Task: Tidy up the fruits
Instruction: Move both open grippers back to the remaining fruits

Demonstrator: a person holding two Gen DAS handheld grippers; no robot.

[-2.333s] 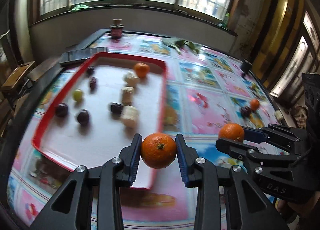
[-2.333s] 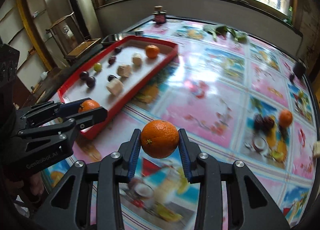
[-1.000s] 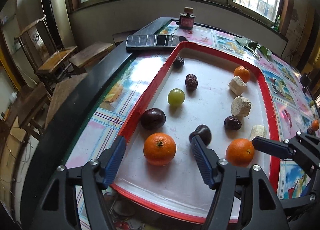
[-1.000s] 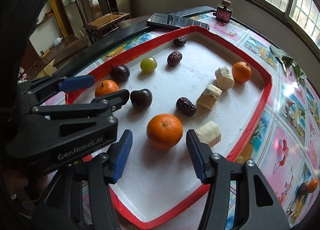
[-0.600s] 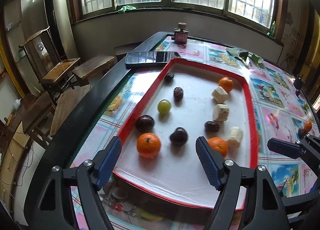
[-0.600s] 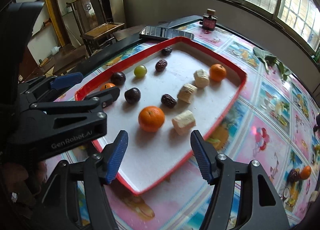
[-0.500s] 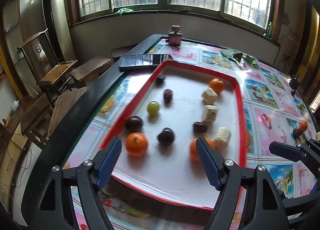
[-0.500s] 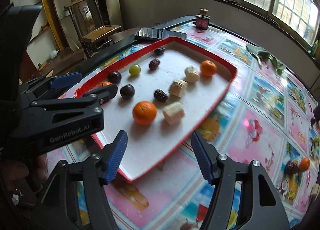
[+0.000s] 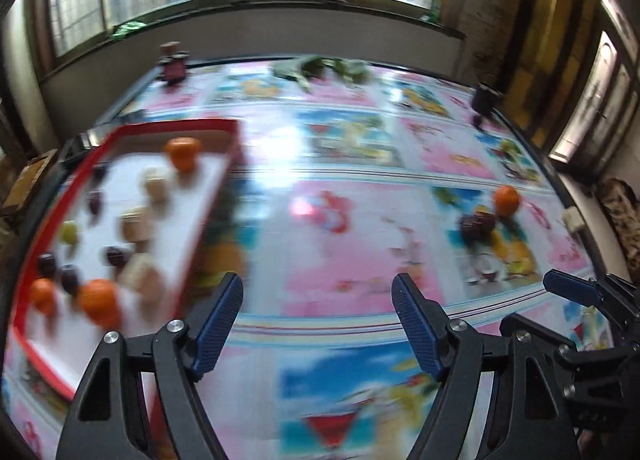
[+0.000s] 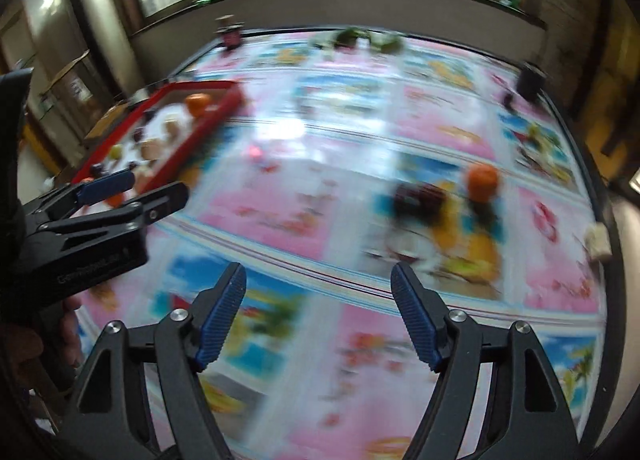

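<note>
The picture is smeared by motion. A red-rimmed white tray (image 9: 176, 125) lies at the left and holds three oranges (image 9: 98, 300), pale chunks and dark fruits. On the patterned cloth at the right lie a loose orange (image 9: 506, 200) (image 10: 482, 180) and dark fruit (image 9: 476, 226) (image 10: 420, 196). My left gripper (image 9: 318, 296) hangs open over bare cloth, right of the tray, with nothing between its pads. My right gripper (image 10: 318, 280) is over the cloth too; its jaws are opening and hold nothing. The loose orange lies ahead of it to the right.
A pale chunk (image 9: 572, 220) sits by the table's right edge. At the far side stand a dark bottle (image 9: 174, 68), green leaves (image 9: 320, 68) and a dark cup (image 9: 484, 98). Windows run along the back wall. A hand (image 10: 24, 344) holds the left gripper.
Both grippers let their oranges go in the tray, widened their jaws and swung right, off the tray and out over the cloth. The tray has slid to the left of both views.
</note>
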